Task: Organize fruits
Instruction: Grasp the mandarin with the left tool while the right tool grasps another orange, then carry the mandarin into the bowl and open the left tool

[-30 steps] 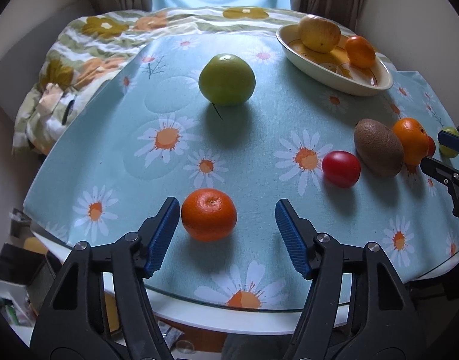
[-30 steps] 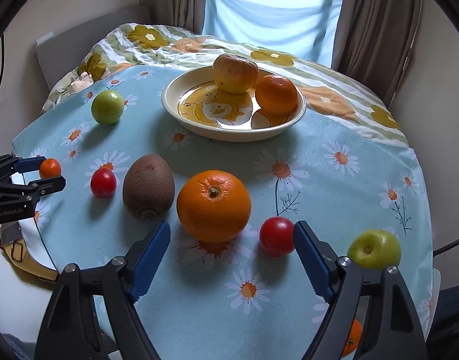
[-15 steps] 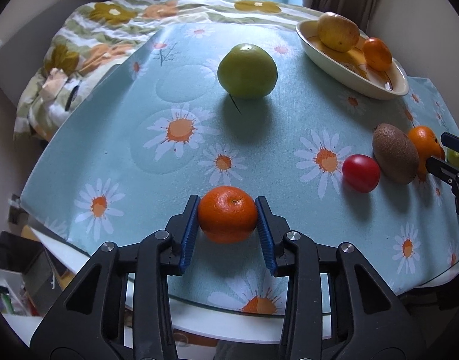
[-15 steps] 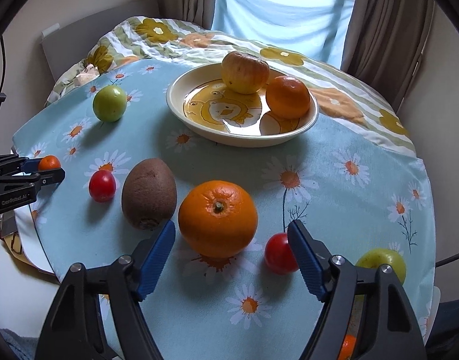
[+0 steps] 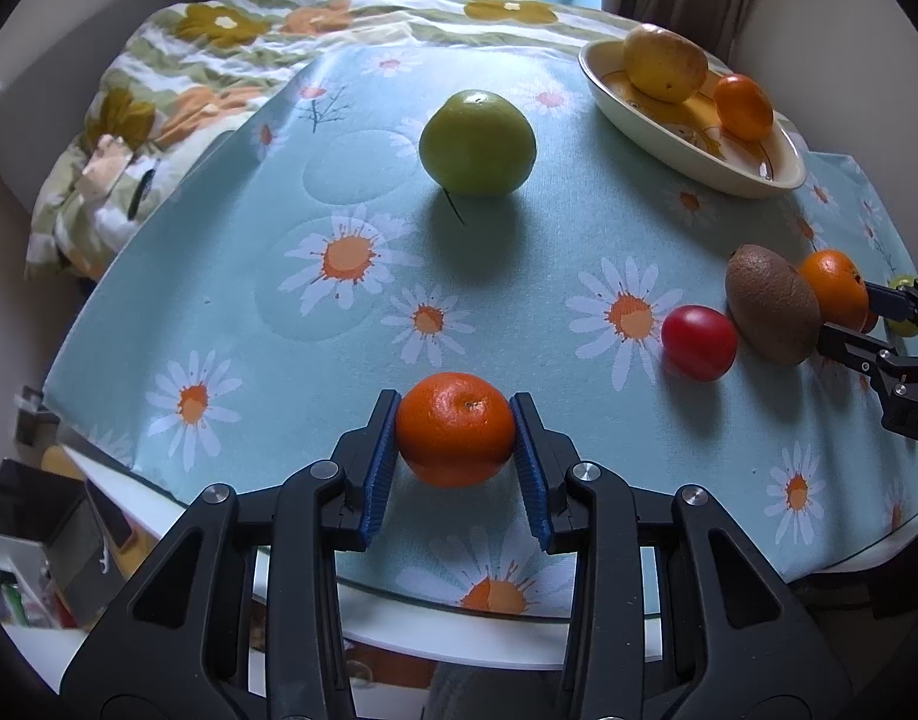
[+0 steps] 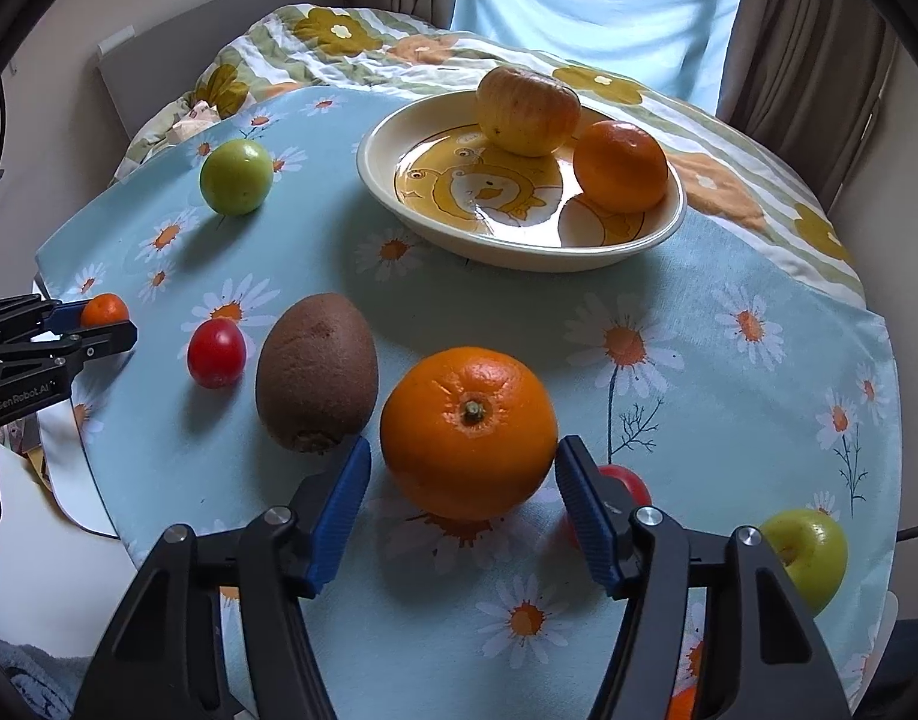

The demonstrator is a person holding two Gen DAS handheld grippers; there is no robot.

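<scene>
The left gripper (image 5: 454, 441) clamps the small mandarin (image 5: 455, 429) near the table's (image 5: 351, 180) front edge, while the right gripper (image 6: 462, 495) stands open, straddling the large orange (image 6: 468, 432) beside the kiwi (image 6: 316, 371).

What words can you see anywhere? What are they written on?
"GenRobot.AI": white letters on the black body of the left gripper, seen in the right wrist view.
"DA", cut off at the picture's edge: on the black body of the right gripper, seen in the left wrist view.
The dish has only a cartoon picture, no words.
</scene>
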